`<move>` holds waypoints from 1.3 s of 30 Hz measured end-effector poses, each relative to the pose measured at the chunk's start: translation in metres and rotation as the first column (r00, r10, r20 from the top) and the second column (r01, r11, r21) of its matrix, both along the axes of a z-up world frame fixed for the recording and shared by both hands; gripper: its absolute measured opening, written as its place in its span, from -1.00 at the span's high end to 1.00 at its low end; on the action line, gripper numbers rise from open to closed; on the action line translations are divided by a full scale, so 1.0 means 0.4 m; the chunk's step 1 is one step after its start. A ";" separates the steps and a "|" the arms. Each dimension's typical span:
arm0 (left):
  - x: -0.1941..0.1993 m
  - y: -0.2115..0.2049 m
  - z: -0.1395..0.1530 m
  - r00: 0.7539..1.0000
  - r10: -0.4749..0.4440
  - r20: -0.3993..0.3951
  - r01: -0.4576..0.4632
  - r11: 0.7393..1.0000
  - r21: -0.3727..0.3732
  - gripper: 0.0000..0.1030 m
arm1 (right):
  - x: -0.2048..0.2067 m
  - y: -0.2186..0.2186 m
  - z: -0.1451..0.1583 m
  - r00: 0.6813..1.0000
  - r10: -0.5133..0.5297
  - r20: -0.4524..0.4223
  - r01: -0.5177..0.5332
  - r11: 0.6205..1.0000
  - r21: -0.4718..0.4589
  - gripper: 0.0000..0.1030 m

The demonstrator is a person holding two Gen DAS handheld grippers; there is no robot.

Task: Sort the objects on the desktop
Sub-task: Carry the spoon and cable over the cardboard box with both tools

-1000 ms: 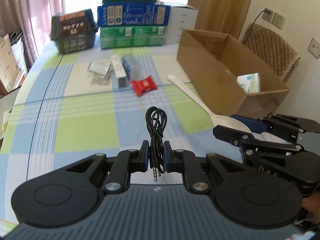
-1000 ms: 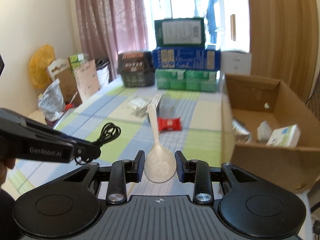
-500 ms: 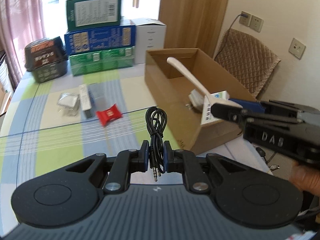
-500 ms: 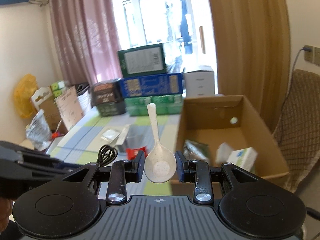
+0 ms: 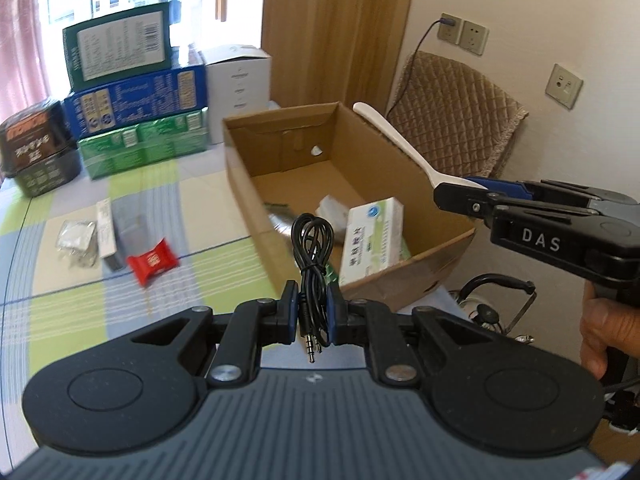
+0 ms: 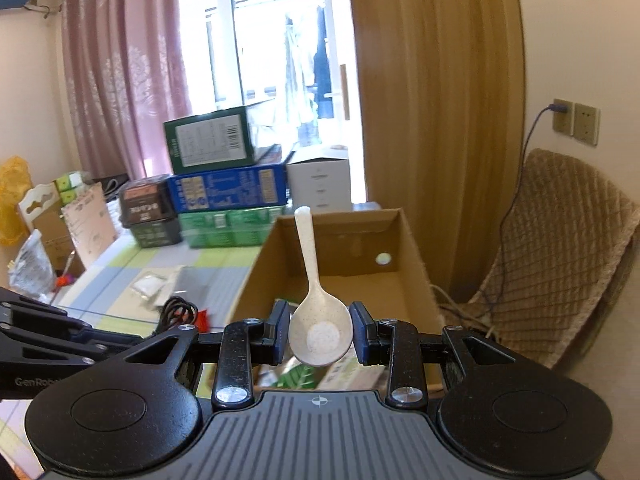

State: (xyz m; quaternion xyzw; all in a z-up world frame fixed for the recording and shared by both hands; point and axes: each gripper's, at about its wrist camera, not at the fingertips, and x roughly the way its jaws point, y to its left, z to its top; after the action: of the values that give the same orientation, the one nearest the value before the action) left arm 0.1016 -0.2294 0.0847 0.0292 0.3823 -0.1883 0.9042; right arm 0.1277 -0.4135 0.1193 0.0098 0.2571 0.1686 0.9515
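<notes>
My left gripper (image 5: 313, 314) is shut on a coiled black audio cable (image 5: 312, 248), its plugs hanging toward the camera, held in front of the near left corner of the open cardboard box (image 5: 248, 176). My right gripper (image 6: 320, 334) is shut on the bowl of a cream plastic spoon (image 6: 318, 320), handle pointing away over the box (image 6: 412, 248). In the left wrist view the right gripper (image 5: 460, 192) and its spoon (image 5: 392, 136) hang above the box's right wall. A white and green medicine carton (image 5: 370, 240) and a foil pack (image 5: 280, 218) lie inside the box.
On the checked tablecloth (image 5: 72, 300) left of the box lie a red packet (image 5: 152, 262), a clear bag (image 5: 76, 236) and a narrow white box (image 5: 106, 224). Stacked cartons (image 5: 136, 96) stand at the back. A quilted chair (image 5: 452, 120) is behind the box. A hand (image 5: 604, 328) holds the right gripper.
Both grippers have risen and swung right toward the cardboard box, each keeping its grip. The spoon now hangs over the box instead of the tablecloth, and the cable is at the box's near corner.
</notes>
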 end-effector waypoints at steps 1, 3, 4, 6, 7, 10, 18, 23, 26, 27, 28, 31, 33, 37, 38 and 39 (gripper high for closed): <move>0.007 -0.011 0.003 1.000 -0.006 0.002 0.006 1.000 0.001 0.79 | 0.006 -0.009 0.000 1.000 -0.004 0.001 0.004 1.000 -0.004 0.43; 0.023 -0.032 0.007 1.000 -0.017 0.002 0.017 1.000 -0.001 0.79 | 0.019 -0.022 -0.002 1.000 -0.010 0.000 0.010 1.000 -0.009 0.43; 0.031 -0.042 0.008 1.000 -0.021 0.001 0.021 1.000 -0.002 0.79 | 0.027 -0.028 -0.004 1.000 -0.013 -0.003 0.013 1.000 -0.011 0.43; 0.048 -0.061 0.009 1.000 -0.028 0.000 0.028 1.000 -0.004 0.79 | 0.040 -0.039 -0.008 1.000 -0.018 -0.007 0.018 1.000 -0.015 0.43; 0.057 -0.069 0.008 0.999 -0.032 -0.001 0.032 0.999 -0.005 0.79 | 0.049 -0.042 -0.010 1.000 -0.020 -0.010 0.020 1.000 -0.017 0.43; 0.087 -0.093 0.005 0.999 -0.044 -0.006 0.044 0.999 -0.002 0.79 | 0.074 -0.050 -0.020 0.999 -0.023 -0.022 0.023 1.000 -0.020 0.43; 0.165 -0.131 -0.026 0.998 -0.062 -0.031 0.062 0.998 0.002 0.79 | 0.147 -0.044 -0.062 0.998 -0.020 -0.055 0.018 0.999 -0.031 0.43; 0.197 -0.138 -0.054 0.997 -0.062 -0.052 0.062 0.998 0.002 0.79 | 0.179 -0.037 -0.082 0.997 -0.016 -0.071 0.014 0.999 -0.032 0.43; 0.210 -0.140 -0.070 0.996 -0.063 -0.063 0.063 0.998 0.002 0.79 | 0.191 -0.034 -0.092 0.997 -0.014 -0.077 0.012 0.999 -0.032 0.43; 0.216 -0.141 -0.075 0.996 -0.061 -0.067 0.061 0.998 0.001 0.79 | 0.195 -0.033 -0.095 0.997 -0.013 -0.079 0.011 0.999 -0.033 0.43; 0.220 -0.140 -0.079 0.996 -0.061 -0.070 0.061 0.998 0.000 0.79 | 0.199 -0.032 -0.098 0.997 -0.013 -0.081 0.010 0.999 -0.033 0.43; 0.234 -0.140 -0.088 0.995 -0.067 -0.071 0.067 0.998 -0.005 0.79 | 0.209 -0.031 -0.106 0.996 -0.013 -0.087 0.010 0.999 -0.036 0.43; 0.241 -0.142 -0.091 0.996 -0.067 -0.065 0.068 0.998 0.005 0.73 | 0.214 -0.031 -0.111 0.996 -0.015 -0.092 0.012 0.999 -0.036 0.43; 0.242 -0.132 -0.093 0.997 -0.067 -0.046 0.068 0.998 0.016 0.69 | 0.219 -0.034 -0.119 0.995 -0.019 -0.099 0.015 0.999 -0.036 0.43; 0.240 -0.125 -0.092 0.997 -0.062 -0.044 0.063 0.998 0.016 0.69 | 0.220 -0.034 -0.121 0.995 -0.019 -0.101 0.016 0.999 -0.036 0.43; 0.238 -0.119 -0.092 0.997 -0.059 -0.041 0.060 0.998 0.016 0.69 | 0.221 -0.033 -0.123 0.994 -0.018 -0.104 0.014 0.999 -0.036 0.43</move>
State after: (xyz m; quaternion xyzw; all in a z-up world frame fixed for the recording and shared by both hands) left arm 0.1968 -0.2771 0.0480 0.0448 0.4013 -0.2124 0.8899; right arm 0.2159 -0.4268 0.0700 0.0038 0.3092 0.1557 0.9382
